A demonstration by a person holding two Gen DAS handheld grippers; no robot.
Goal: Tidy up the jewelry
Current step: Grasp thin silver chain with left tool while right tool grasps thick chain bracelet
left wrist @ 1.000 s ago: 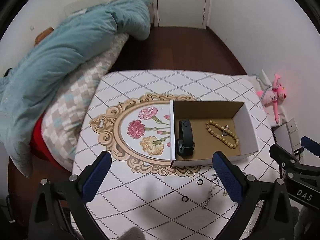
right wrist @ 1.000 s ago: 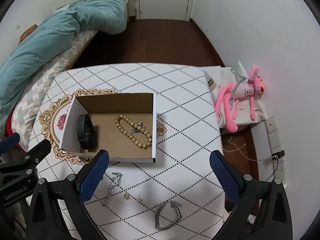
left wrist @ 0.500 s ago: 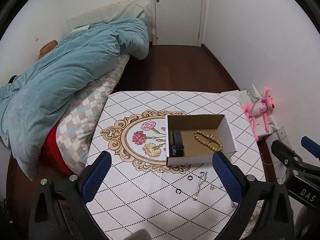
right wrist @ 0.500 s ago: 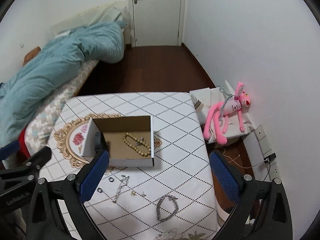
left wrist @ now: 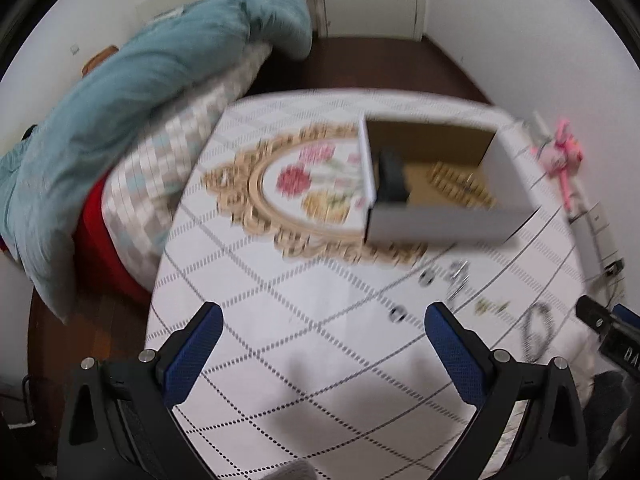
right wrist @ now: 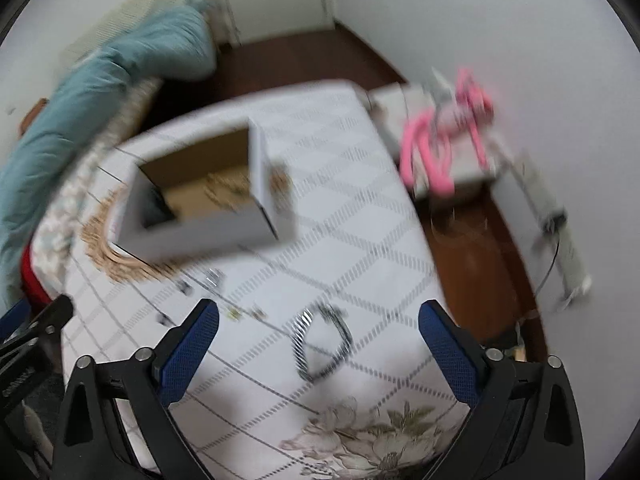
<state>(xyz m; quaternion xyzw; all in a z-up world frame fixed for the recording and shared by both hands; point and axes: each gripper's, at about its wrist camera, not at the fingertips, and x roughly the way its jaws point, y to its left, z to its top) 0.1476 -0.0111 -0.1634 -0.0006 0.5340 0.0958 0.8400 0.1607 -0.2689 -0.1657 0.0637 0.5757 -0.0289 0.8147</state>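
Both views are blurred, so fine detail is lost. The left gripper (left wrist: 323,316) is held above the near part of the table (left wrist: 280,280), its 2 blue-padded fingers (left wrist: 196,354) spread wide apart with nothing between them. The right gripper (right wrist: 318,314) is likewise held wide apart and empty, above the near right part of the table (right wrist: 360,208); a silver chain bracelet (right wrist: 322,346) is seen lying on the cloth between its fingers (right wrist: 188,350) in the right wrist view, not gripped.

An open white cardboard box (left wrist: 436,224) is placed on the far right part of the table, partly over the gold-framed flower print (left wrist: 304,184) on the cloth. Inside the box, a black band (left wrist: 392,178) is seen against its left wall and a string of tan beads (left wrist: 460,186) is laid on its floor to the right of the band. The same box (right wrist: 200,232) appears in the right wrist view with the beads (right wrist: 226,190) inside.

On the cloth just in front of the box, loose pieces are scattered: 2 small dark rings (left wrist: 424,278), a thin silver chain (left wrist: 458,280), small gold-coloured pieces (left wrist: 490,306) and the chain bracelet (left wrist: 536,332) nearest the table's right edge. What the gold pieces are cannot be told through the blur.

A teal duvet (left wrist: 132,92) is heaped on a bed left of the table, and a pink plush toy (right wrist: 444,136) is seen to the right, beside the wall.
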